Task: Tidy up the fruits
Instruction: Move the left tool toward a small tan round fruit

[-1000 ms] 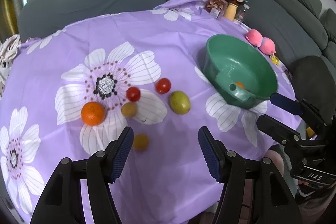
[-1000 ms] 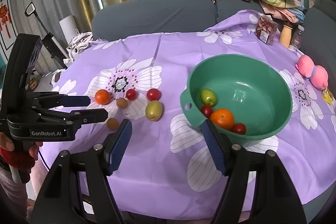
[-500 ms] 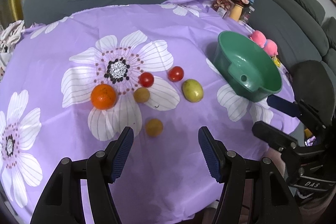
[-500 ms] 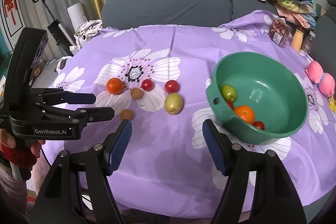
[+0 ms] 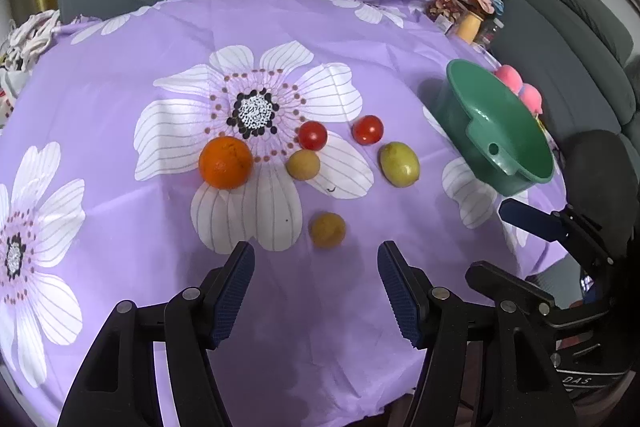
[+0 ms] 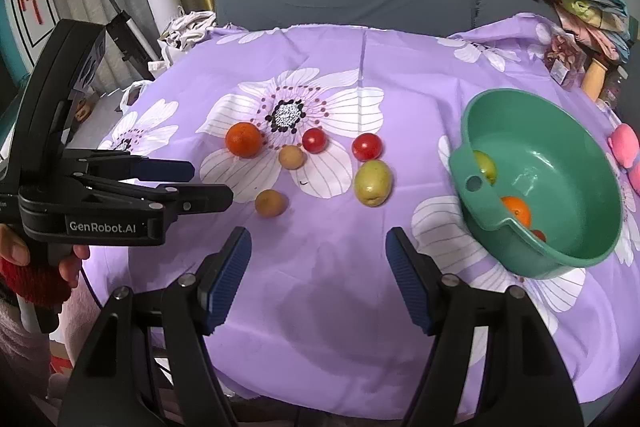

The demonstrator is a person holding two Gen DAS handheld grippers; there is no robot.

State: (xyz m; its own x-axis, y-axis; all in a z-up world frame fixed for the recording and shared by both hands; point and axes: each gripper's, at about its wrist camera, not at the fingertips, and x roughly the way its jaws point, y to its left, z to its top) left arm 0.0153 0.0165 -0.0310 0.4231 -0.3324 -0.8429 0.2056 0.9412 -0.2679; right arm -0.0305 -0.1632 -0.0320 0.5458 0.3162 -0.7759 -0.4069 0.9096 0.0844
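While left claw gapes, small brown fruit lies just ahead.

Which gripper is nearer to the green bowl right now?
Right. The right gripper hangs just beside the green bowl; the left gripper sits farther away, across the loose fruit.

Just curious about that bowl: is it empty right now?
No, the green bowl already holds an orange and a green fruit.
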